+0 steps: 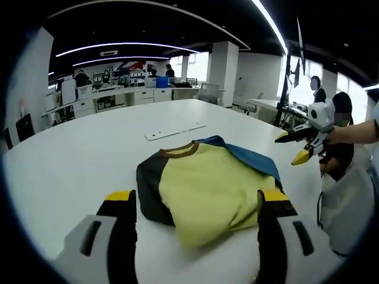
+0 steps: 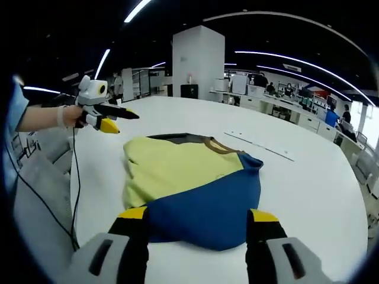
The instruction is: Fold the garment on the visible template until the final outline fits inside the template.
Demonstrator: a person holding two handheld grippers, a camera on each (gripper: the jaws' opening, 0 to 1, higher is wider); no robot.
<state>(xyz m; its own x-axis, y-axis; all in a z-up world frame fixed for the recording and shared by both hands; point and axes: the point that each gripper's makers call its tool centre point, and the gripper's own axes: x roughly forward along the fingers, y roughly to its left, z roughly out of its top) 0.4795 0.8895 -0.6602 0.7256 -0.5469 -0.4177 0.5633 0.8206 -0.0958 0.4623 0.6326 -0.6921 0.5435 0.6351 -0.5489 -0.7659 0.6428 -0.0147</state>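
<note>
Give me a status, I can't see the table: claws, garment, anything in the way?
Left claw open, empty, low over the garment. Right claw open, empty, at its blue edge. Garment folded on white table, untouched. White strip lies beyond, apart.

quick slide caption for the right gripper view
Open right tongs over a folded yellow-and-blue shirt on a white table, left tongs raised alongside.

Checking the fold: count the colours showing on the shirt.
3, plus a brown collar. Shirt: yellow panel across the middle, blue sleeve nearest the right gripper, black sleeve on the opposite side. Folded-under parts may hide more.
</note>
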